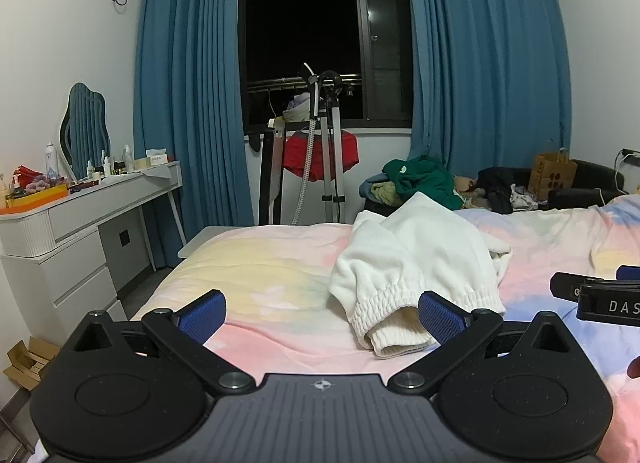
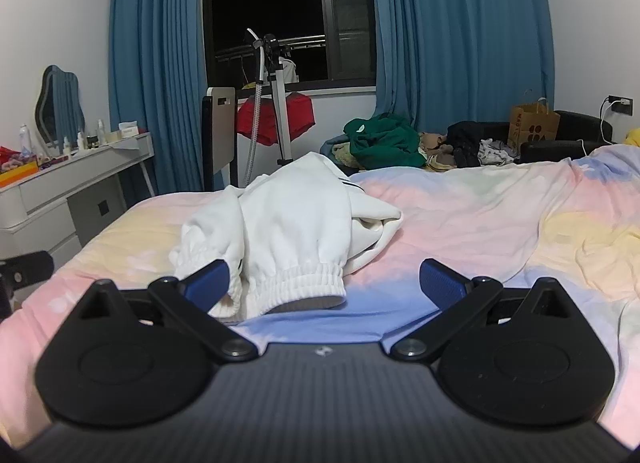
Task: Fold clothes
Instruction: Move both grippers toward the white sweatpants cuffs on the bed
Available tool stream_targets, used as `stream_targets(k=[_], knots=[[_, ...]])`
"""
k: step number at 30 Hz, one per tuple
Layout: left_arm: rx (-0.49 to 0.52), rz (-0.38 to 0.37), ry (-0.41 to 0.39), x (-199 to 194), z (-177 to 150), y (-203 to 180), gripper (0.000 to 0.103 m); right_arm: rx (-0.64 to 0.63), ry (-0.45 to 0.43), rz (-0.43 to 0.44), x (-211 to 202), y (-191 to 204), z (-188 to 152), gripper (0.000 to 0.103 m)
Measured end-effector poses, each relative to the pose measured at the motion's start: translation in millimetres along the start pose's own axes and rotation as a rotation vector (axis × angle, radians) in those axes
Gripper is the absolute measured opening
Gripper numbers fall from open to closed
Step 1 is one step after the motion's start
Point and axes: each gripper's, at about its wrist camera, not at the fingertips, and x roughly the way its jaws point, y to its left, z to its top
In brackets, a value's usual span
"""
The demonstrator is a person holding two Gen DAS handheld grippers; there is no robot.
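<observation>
A: Logging position. White sweatpants are lying bunched on the pastel bedspread, toward its foot, cuffs facing us. Nothing is folded yet.

B: Left gripper is hovering low over the bed, jaws standing wide apart, holding nothing. Its right blue pad is sitting just beside the nearer elastic cuff; whether it is touching, I cannot tell.

A: Right gripper is reading the same: jaws spread wide, nothing held. The other cuff is lying between its fingers, in front of the pads rather than inside a pinch.

B: So my judgement is that the step in hand is taking hold of the two leg ends to spread the garment flat.

A: Agreed. Doing it well probably means each gripper is biting one cuff only, on the ribbed elastic, where the cloth is thick and unlikely to slip out.

B: And keeping the lower finger off the bedspread. It is soft and rumpled, so it could get pinched along with the cuff.

A: The legs are overlapping higher up, with a fold of white cloth poking out to the right. Pulling the cuffs apart sideways should be showing which leg is which before any lifting.

B: Waistband is hidden in the heap; I am not guessing its location.

A: Noting clutter beyond the bed: green garment, paper bag. Both are well apart from the work.
</observation>
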Motion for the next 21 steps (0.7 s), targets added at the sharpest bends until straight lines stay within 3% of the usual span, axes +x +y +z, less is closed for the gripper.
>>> stream_targets(k=[6, 10, 21], knots=[[-0.008, -0.004, -0.021, 0.4, -8.9, -4.6, 0.103, 0.006, 0.0, -0.01, 0.2, -0.7, -1.0, 0.103], [-0.026, -0.025, 0.026, 16.2, -8.3, -2.4, 0.103, 0.01, 0.0, -0.018, 2.1, -2.0, -8.2, 0.103], [-0.033, -0.013, 0.044, 26.6, -16.3, -3.6, 0.103, 0.081, 0.028, -0.024, 6.8, -18.4, -7.7, 0.103]])
